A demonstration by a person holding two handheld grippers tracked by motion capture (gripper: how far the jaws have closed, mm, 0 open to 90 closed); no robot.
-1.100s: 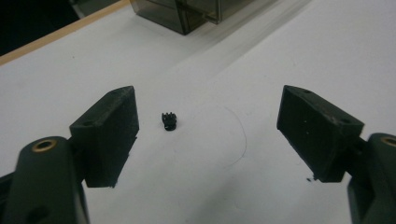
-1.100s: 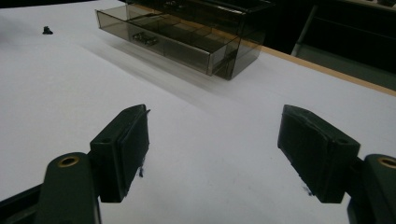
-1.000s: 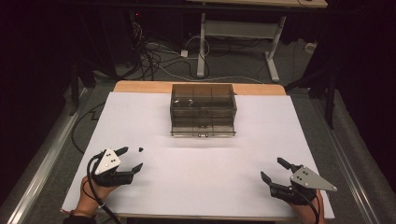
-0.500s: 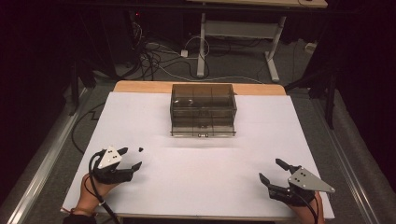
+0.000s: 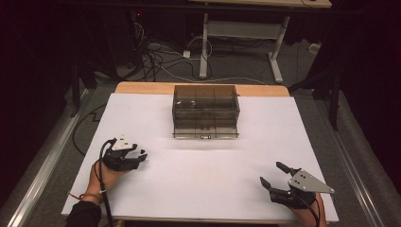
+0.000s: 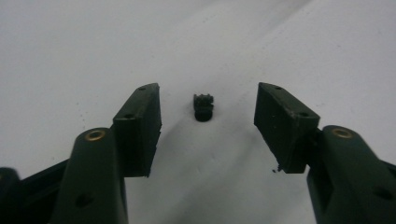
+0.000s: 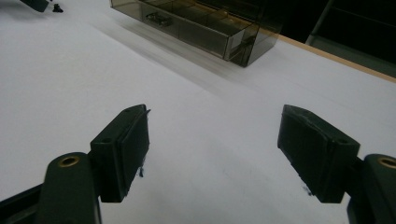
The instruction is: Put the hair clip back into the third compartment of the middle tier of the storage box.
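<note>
Small black toothed part (image 6: 203, 107) lies on white table (image 5: 198, 179), between wide-spread left tool (image 6: 208, 109); right tool (image 7: 212, 144) wide too.

Two black grippers are seen. The left gripper (image 5: 135, 154) is topped by a pale grey three-cornered plate, and a black cable is looped from it past the left hand (image 5: 101, 177); a dark sleeve (image 5: 82, 215) and a thin red band are worn at that wrist. The right gripper (image 5: 273, 175) carries a grey three-cornered plate dotted with small holes. Flat rectangular black pads (image 6: 140, 123) are fitted to each jaw, with brass-coloured screws behind them.
</note>
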